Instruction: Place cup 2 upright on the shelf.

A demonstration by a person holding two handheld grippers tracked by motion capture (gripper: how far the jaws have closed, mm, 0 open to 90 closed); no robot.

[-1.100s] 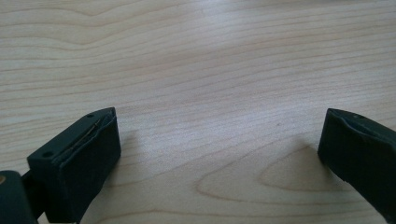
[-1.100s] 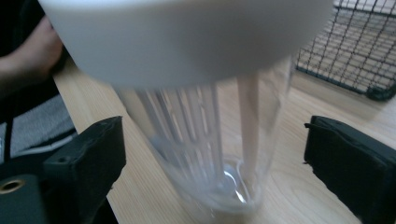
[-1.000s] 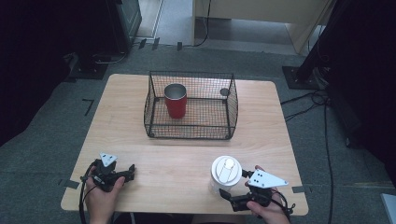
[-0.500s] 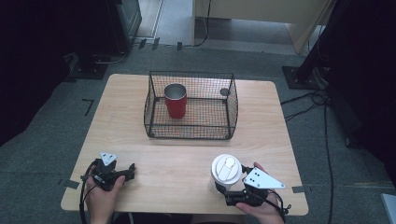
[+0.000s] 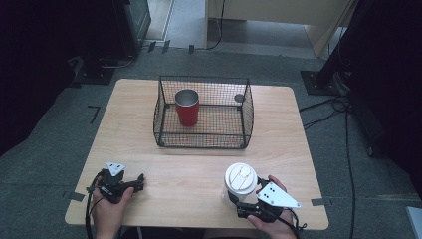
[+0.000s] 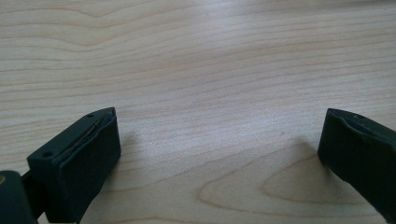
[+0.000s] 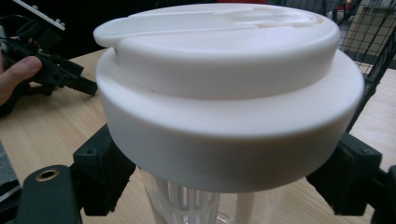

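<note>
While my left gripper (image 5: 141,178) rests near the table's (image 5: 199,164) front-left corner with its jaws spread wide over bare wood, my right gripper (image 5: 233,199) has just been closing and now clamps the clear lidded tumbler (image 5: 241,180) near the front-right edge. My right gripper view gives me what the high view can't: both pads pressed to the clear wall just under the white lid (image 7: 229,93). From above I get the rest, a red metal cup (image 5: 187,107) standing upright inside the wire basket (image 5: 204,142) farther back.
</note>
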